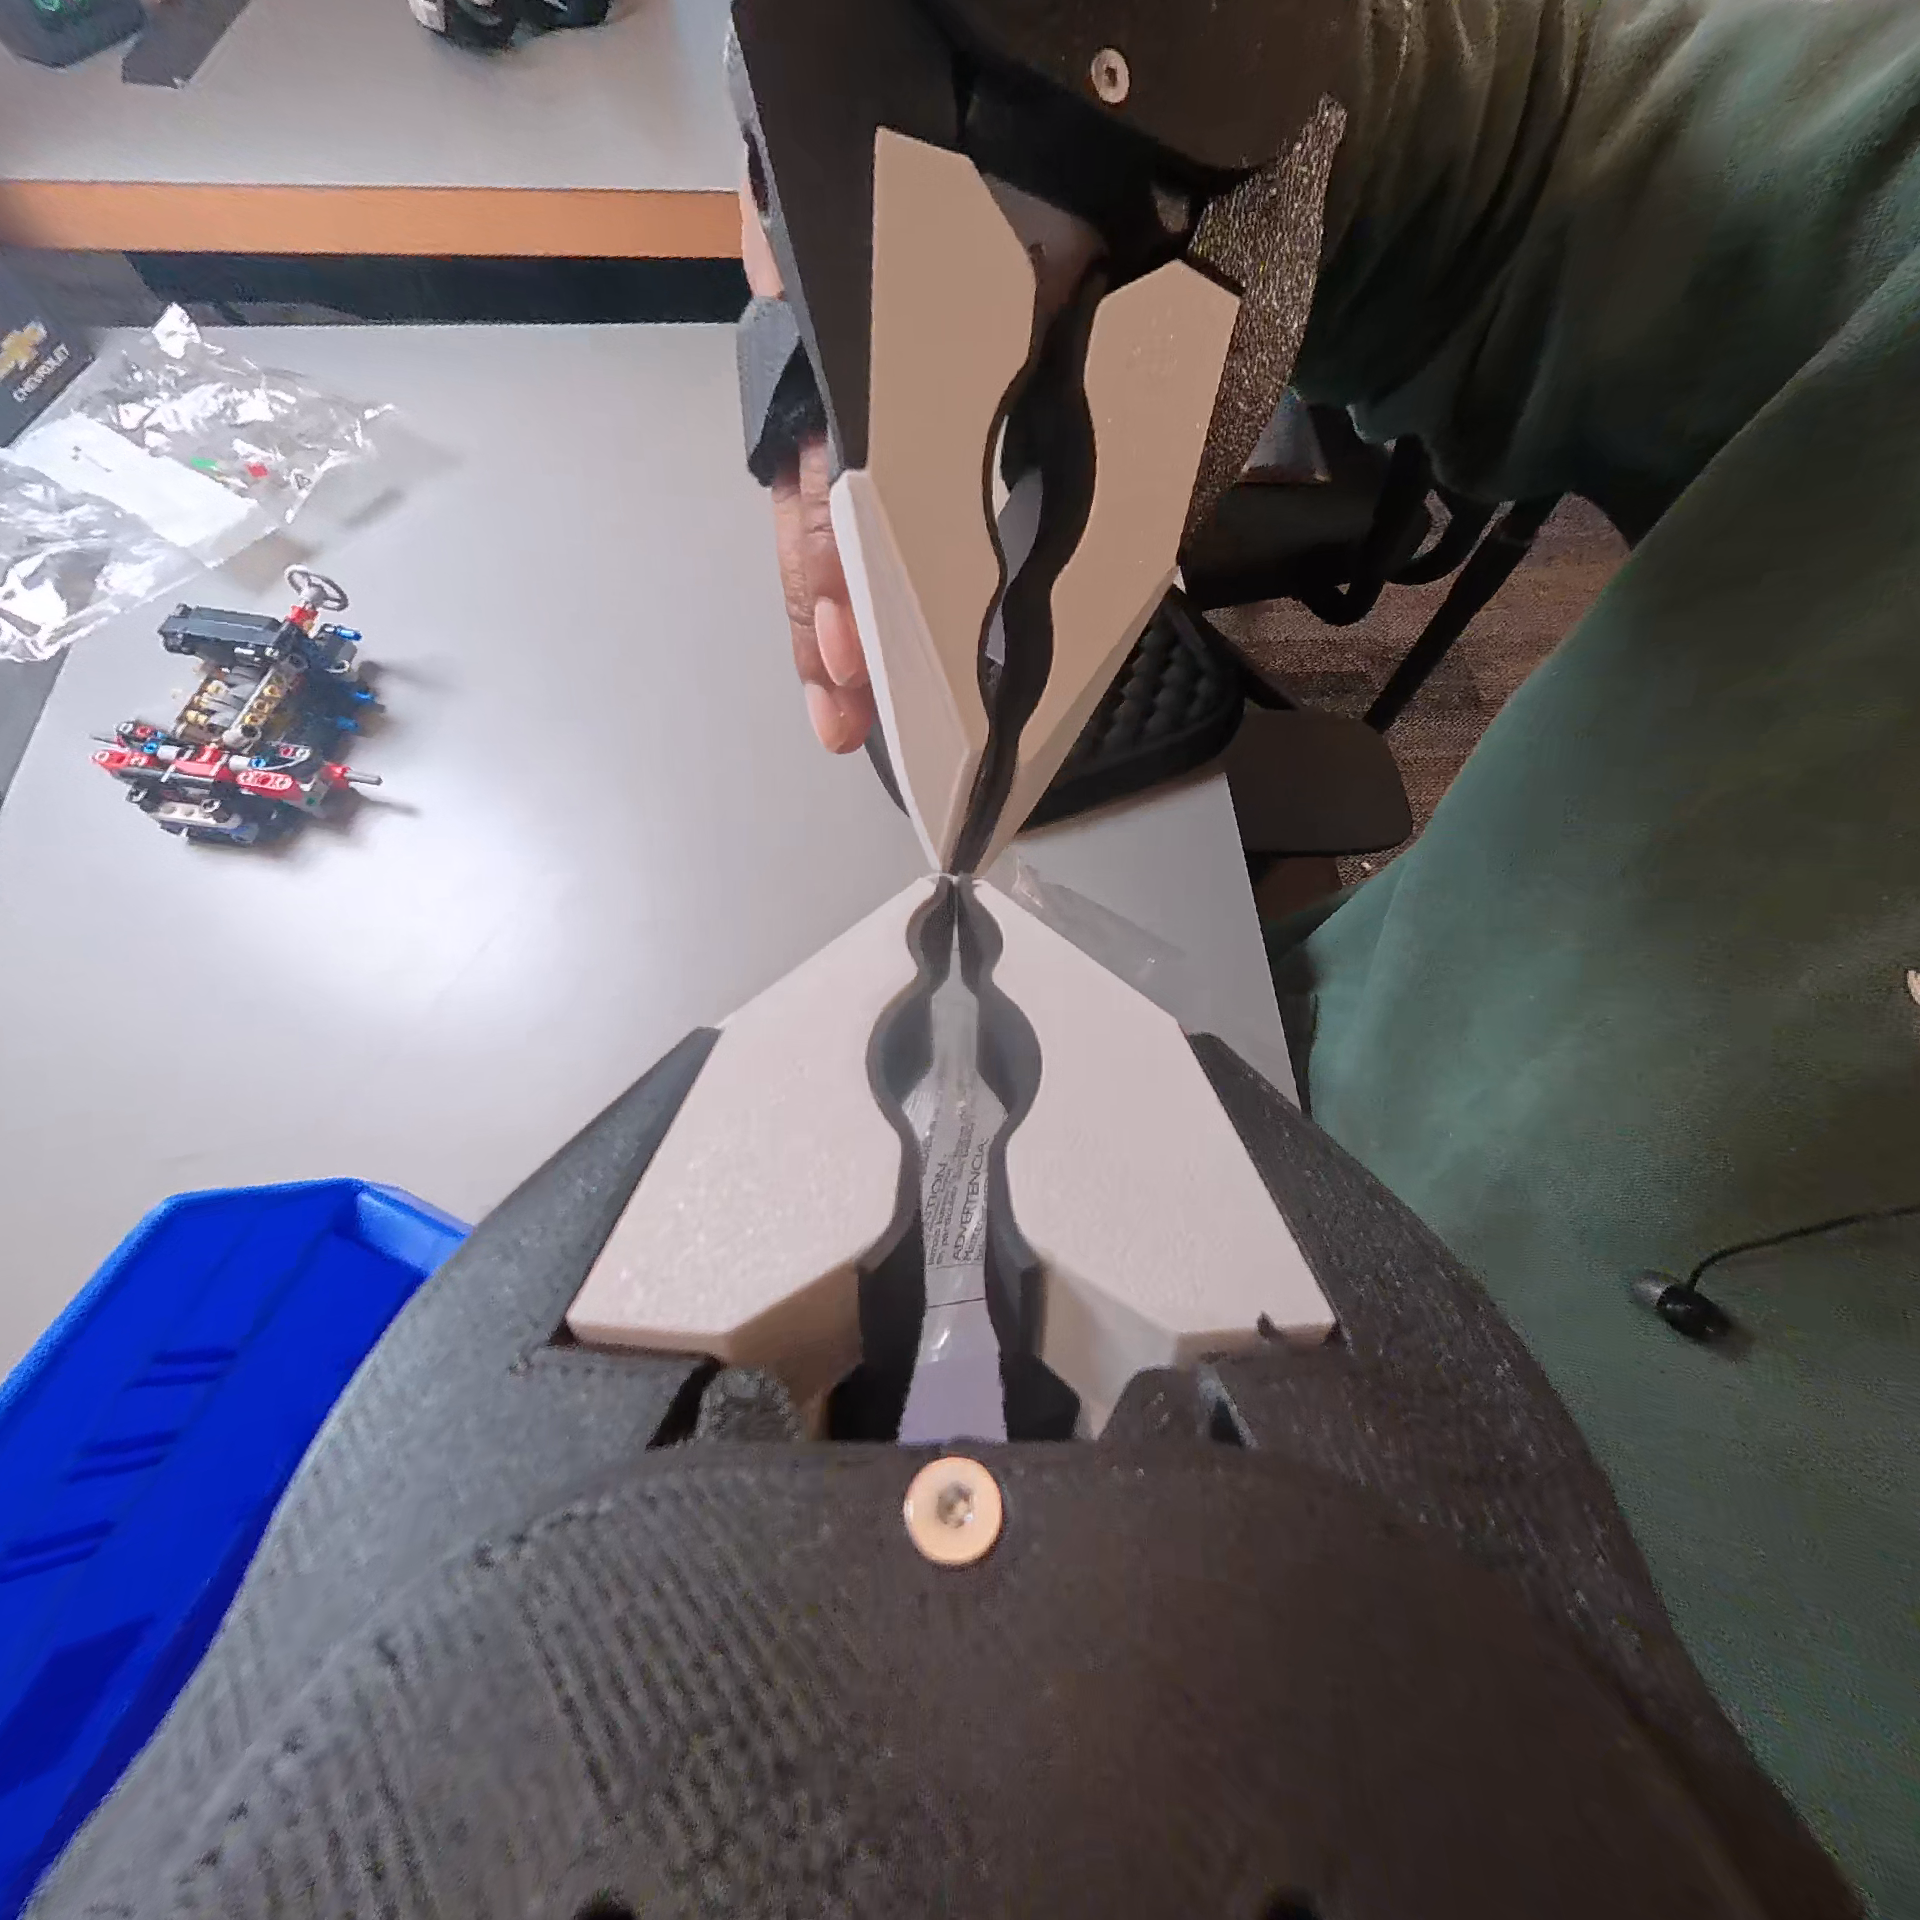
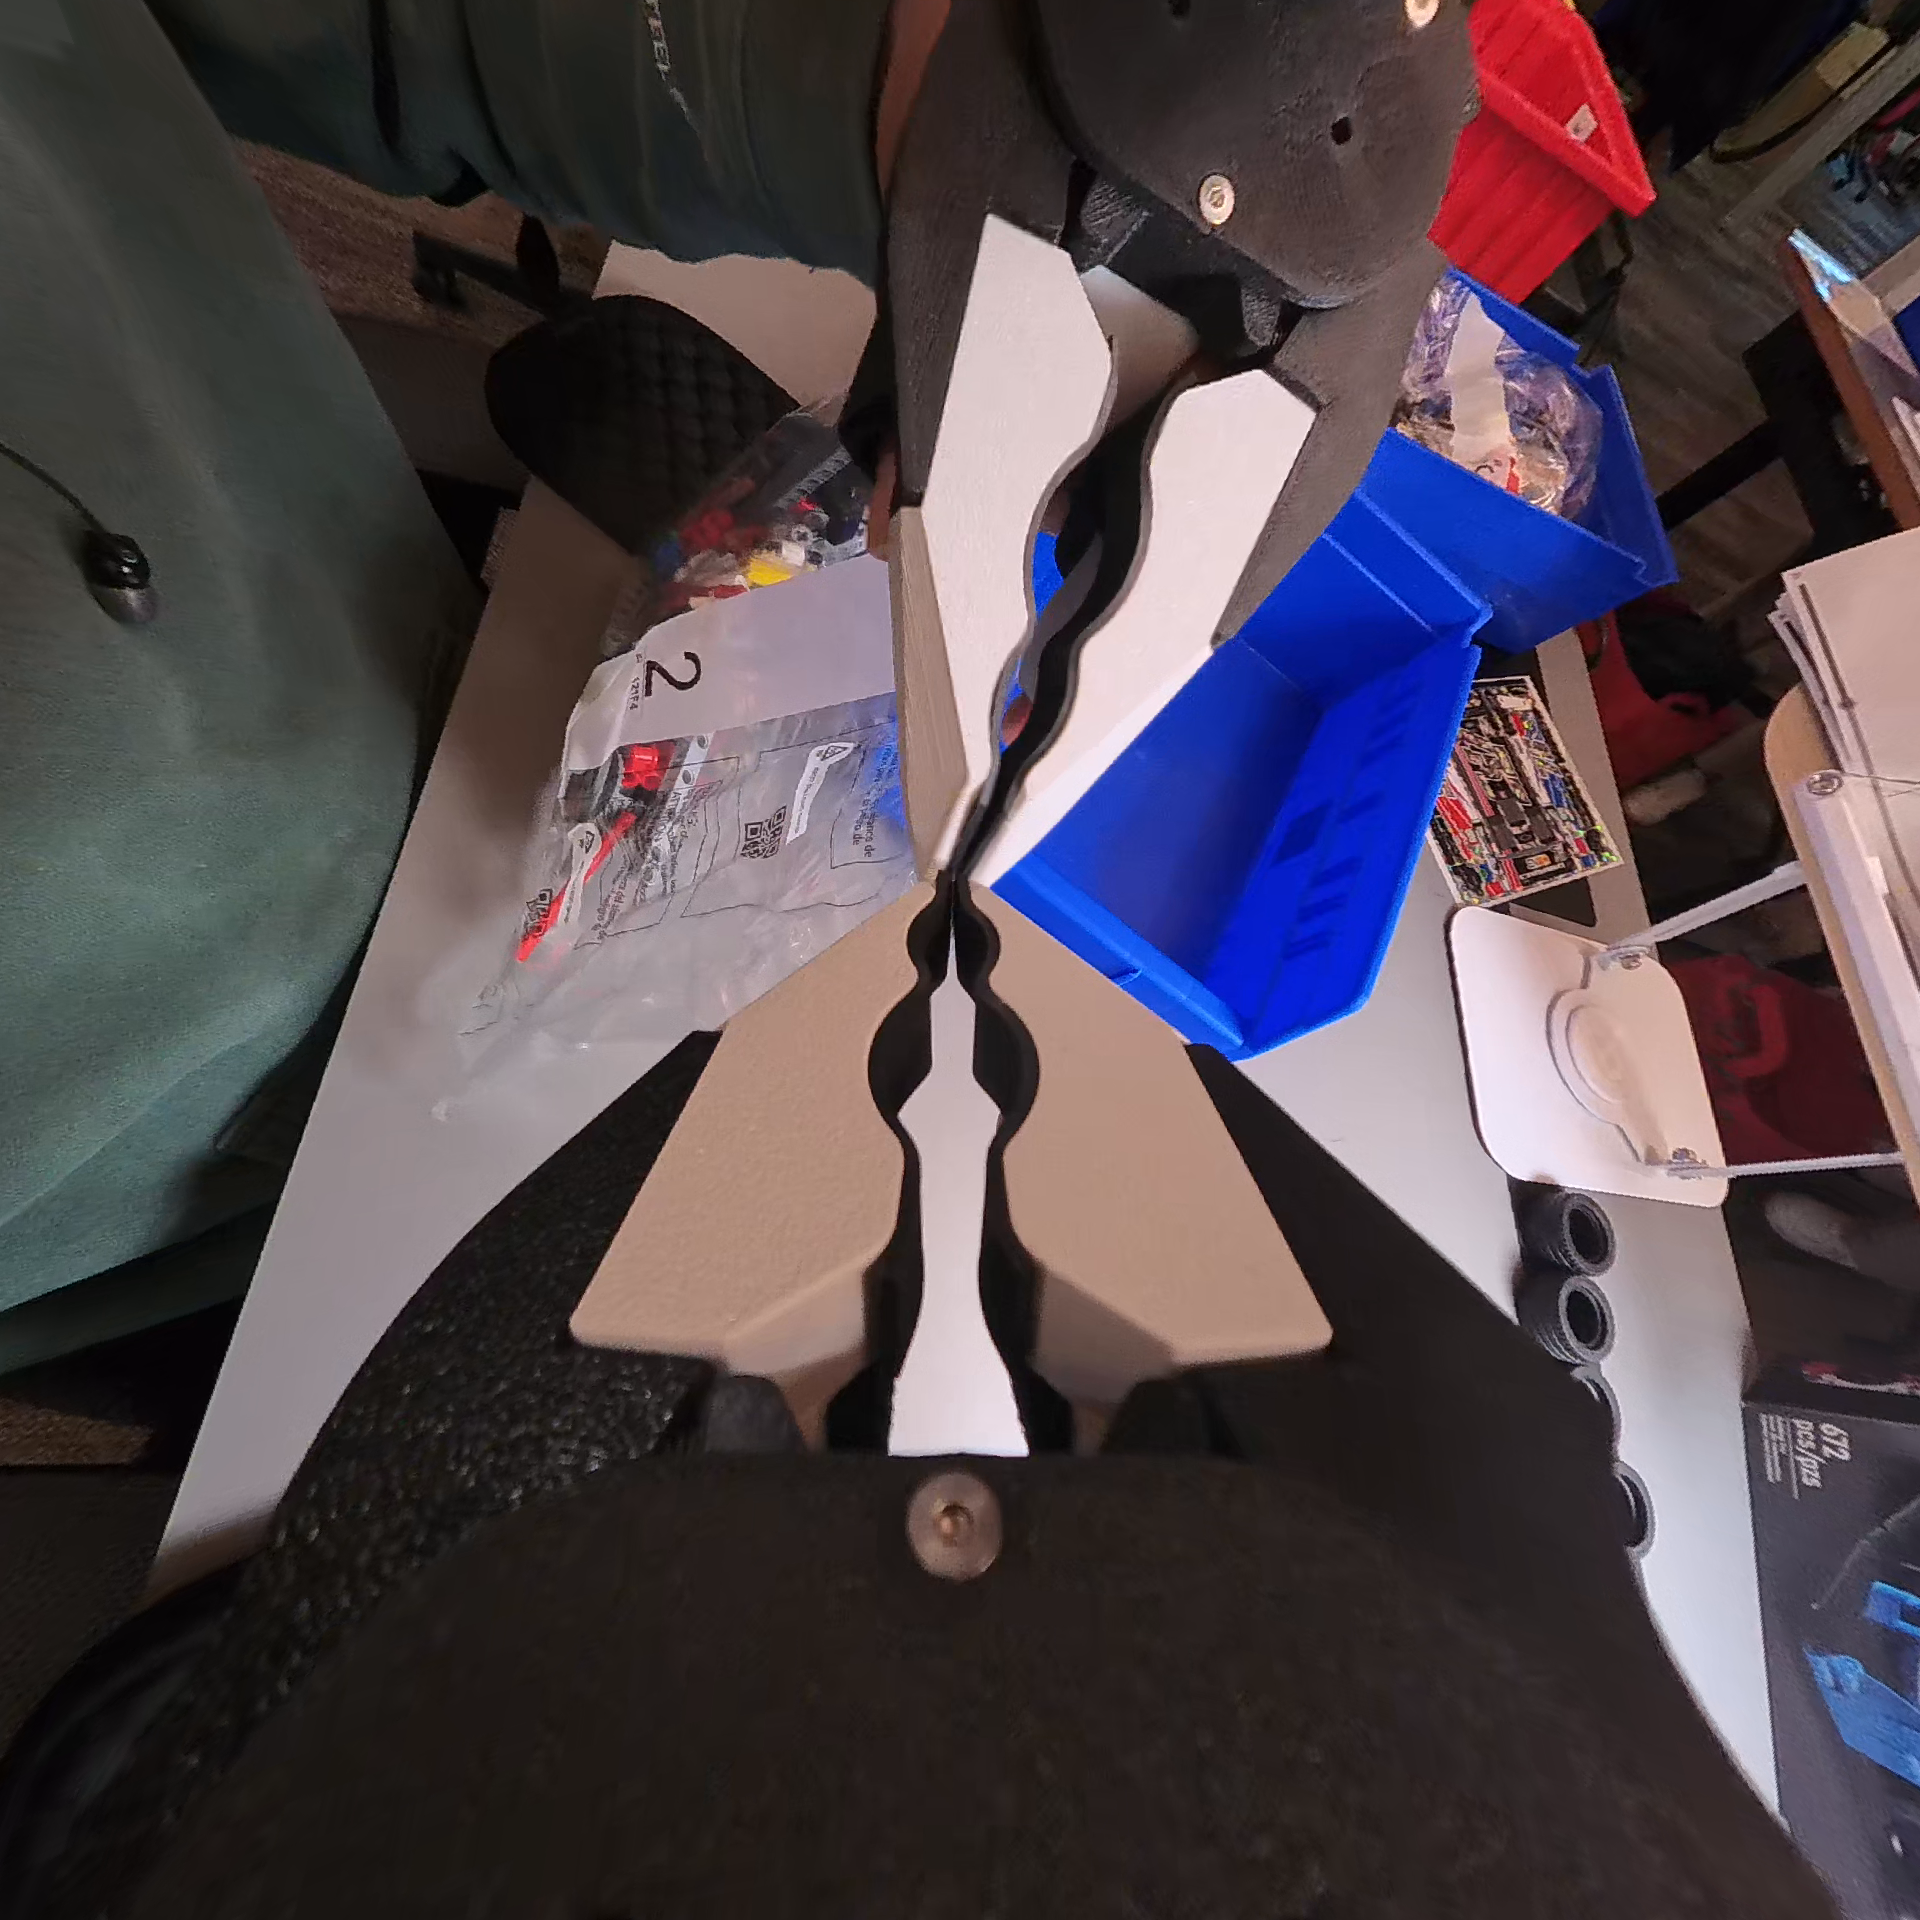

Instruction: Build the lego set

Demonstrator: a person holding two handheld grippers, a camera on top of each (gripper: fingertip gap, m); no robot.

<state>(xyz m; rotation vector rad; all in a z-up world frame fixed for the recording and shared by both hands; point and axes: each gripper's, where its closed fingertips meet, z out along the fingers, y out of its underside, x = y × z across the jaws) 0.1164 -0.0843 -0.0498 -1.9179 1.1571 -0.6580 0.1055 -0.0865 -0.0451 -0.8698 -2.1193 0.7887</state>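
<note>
A clear plastic bag of lego parts point(image 2: 727, 821), with red, black and yellow pieces inside, lies at the table's near edge. My left gripper point(image 1: 948, 896) and my right gripper point(image 1: 962, 854) meet tip to tip over the bag's edge, both shut and pinching the plastic. The bag shows through the gap between my left fingers point(image 1: 956, 1195). In the right wrist view, my right gripper point(image 2: 951, 899) faces my left gripper point(image 2: 963, 852) at the same spot. A partly built lego chassis point(image 1: 249, 717) with a steering wheel sits on the table to the left.
An empty blue bin point(image 2: 1299, 831) stands beside the grippers; it also shows in the left wrist view point(image 1: 187, 1455). A second blue bin point(image 2: 1538, 488) holds bags. Empty clear bags point(image 1: 177, 457), black tyres point(image 2: 1579, 1278), a sticker sheet point(image 2: 1517, 790) and a lego box point(image 2: 1839, 1621) lie around. A person in a green top sits close. My left and right fingertips are right by each other.
</note>
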